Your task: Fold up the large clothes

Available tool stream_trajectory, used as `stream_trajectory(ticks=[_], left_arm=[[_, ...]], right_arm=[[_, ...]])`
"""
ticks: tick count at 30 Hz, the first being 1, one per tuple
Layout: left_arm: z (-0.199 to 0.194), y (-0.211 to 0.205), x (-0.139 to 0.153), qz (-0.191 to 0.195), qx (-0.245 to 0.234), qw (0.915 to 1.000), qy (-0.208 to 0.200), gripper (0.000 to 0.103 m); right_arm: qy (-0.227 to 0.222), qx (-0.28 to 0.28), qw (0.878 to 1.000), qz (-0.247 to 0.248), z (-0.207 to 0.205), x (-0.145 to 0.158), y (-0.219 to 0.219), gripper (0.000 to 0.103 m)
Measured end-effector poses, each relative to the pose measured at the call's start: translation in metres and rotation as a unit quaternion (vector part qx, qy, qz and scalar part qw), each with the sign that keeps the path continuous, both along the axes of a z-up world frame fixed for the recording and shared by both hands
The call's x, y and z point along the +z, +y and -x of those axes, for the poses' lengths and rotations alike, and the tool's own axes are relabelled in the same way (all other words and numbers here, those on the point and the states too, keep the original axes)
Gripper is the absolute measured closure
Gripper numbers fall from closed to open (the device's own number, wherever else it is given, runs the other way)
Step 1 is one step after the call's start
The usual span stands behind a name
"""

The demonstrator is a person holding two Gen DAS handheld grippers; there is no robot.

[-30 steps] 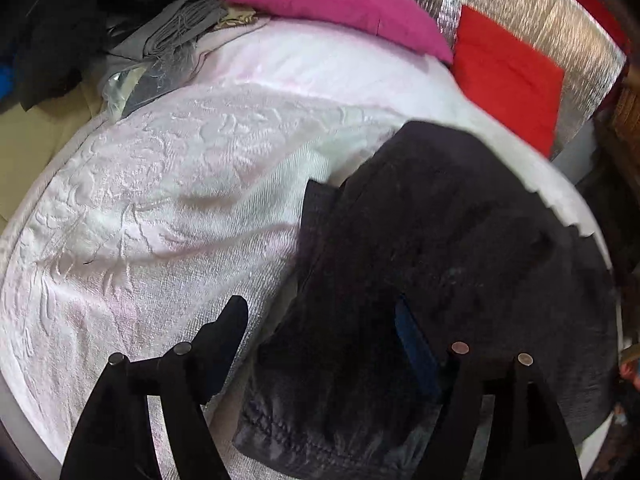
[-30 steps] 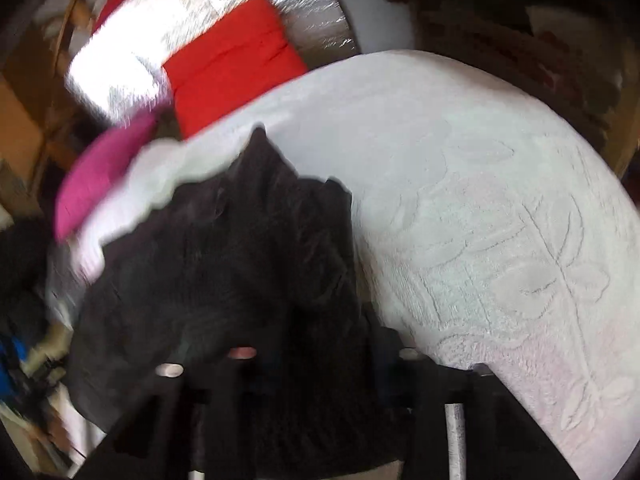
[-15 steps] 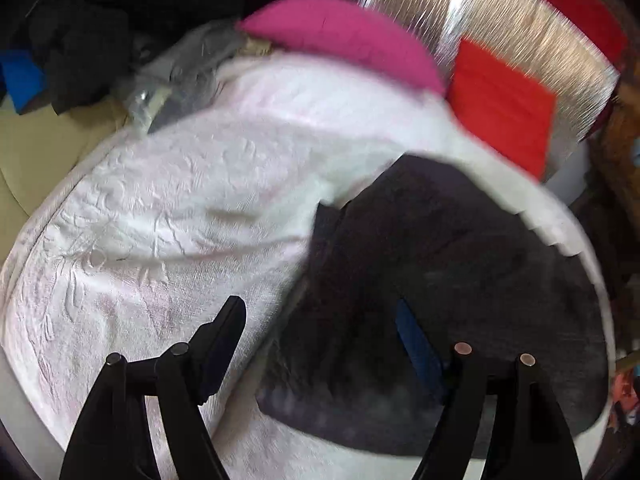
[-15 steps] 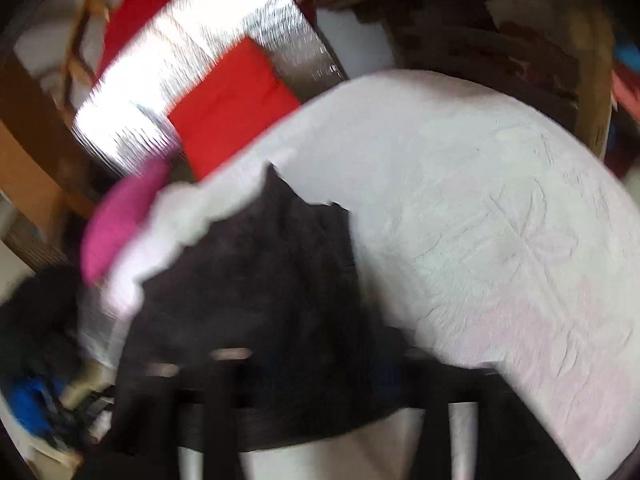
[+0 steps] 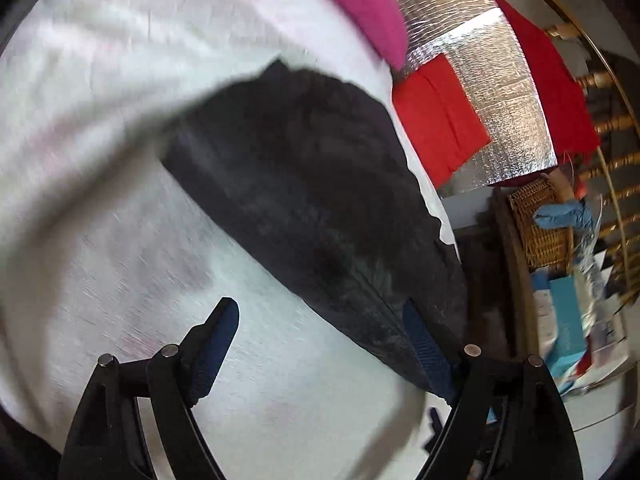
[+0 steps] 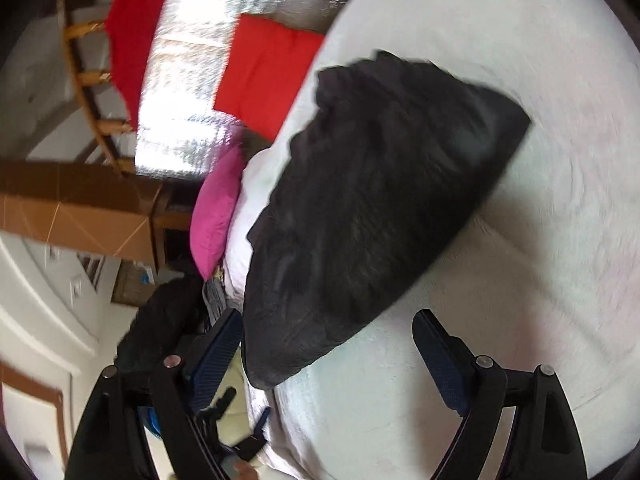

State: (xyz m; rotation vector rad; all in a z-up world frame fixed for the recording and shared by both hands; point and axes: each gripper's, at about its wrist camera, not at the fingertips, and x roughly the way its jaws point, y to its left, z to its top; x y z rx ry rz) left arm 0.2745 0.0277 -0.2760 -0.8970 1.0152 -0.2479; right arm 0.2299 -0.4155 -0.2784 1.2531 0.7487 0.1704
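Note:
A dark, nearly black garment [image 5: 312,184] lies folded in a rough wedge on a white textured bedspread [image 5: 100,160]. It also shows in the right wrist view [image 6: 372,208] on the same bedspread [image 6: 540,280]. My left gripper [image 5: 320,340] is open and empty, just short of the garment's near edge, its right finger beside the corner. My right gripper [image 6: 328,348] is open and empty, with the garment's near corner just ahead of the jaws. Both views are blurred by motion.
A pink pillow [image 5: 360,0] and a red cushion [image 5: 440,116] lie at the head of the bed against a silver foil panel [image 5: 492,92]. A wicker basket [image 5: 544,224] and boxes stand beyond the bed's edge. Dark clothes [image 6: 160,320] lie piled off the bed.
Both grippers have let go of the garment, opened and drawn back. Both cameras have swung and rolled, so the garment now lies apart in front of the jaws.

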Motion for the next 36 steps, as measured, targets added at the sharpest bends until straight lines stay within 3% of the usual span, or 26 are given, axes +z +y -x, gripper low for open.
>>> stream_trajectory(ticks=[3, 9, 14, 20, 29, 31, 33, 36], left_arm=[[-0.005, -0.007, -0.009, 0.023, 0.017, 0.9995, 0.011, 0.019], [-0.018, -0.012, -0.021, 0.062, 0.064, 0.9959, 0.017, 0.018], [-0.032, -0.008, -0.022, 0.065, 0.093, 0.9936, -0.002, 0.018], [-0.053, -0.011, -0.044, 0.09, 0.11, 0.9896, 0.025, 0.016], [-0.074, -0.019, -0.043, 0.091, 0.115, 0.9892, -0.001, 0.016], [-0.076, -0.019, -0.044, 0.086, 0.114, 0.9898, 0.001, 0.02], [-0.074, -0.015, -0.048, 0.08, 0.116, 0.99, 0.005, 0.036], [-0.075, -0.011, -0.053, 0.086, 0.114, 0.9898, 0.011, 0.048]], right_arm=[[0.01, -0.017, 0.999, -0.028, -0.013, -0.014, -0.002, 0.014], [0.024, -0.051, 0.998, -0.025, -0.019, -0.024, -0.006, 0.014], [0.03, -0.071, 0.997, -0.021, -0.02, -0.029, -0.016, 0.014], [0.043, -0.087, 0.994, -0.041, -0.03, -0.045, -0.026, 0.014], [0.038, -0.101, 0.994, -0.024, -0.061, -0.045, -0.026, 0.014], [0.035, -0.106, 0.994, -0.015, -0.067, -0.045, -0.027, 0.013], [0.032, -0.111, 0.993, -0.006, -0.073, -0.044, -0.027, 0.013], [0.025, -0.116, 0.993, 0.021, -0.083, -0.039, -0.025, 0.017]])
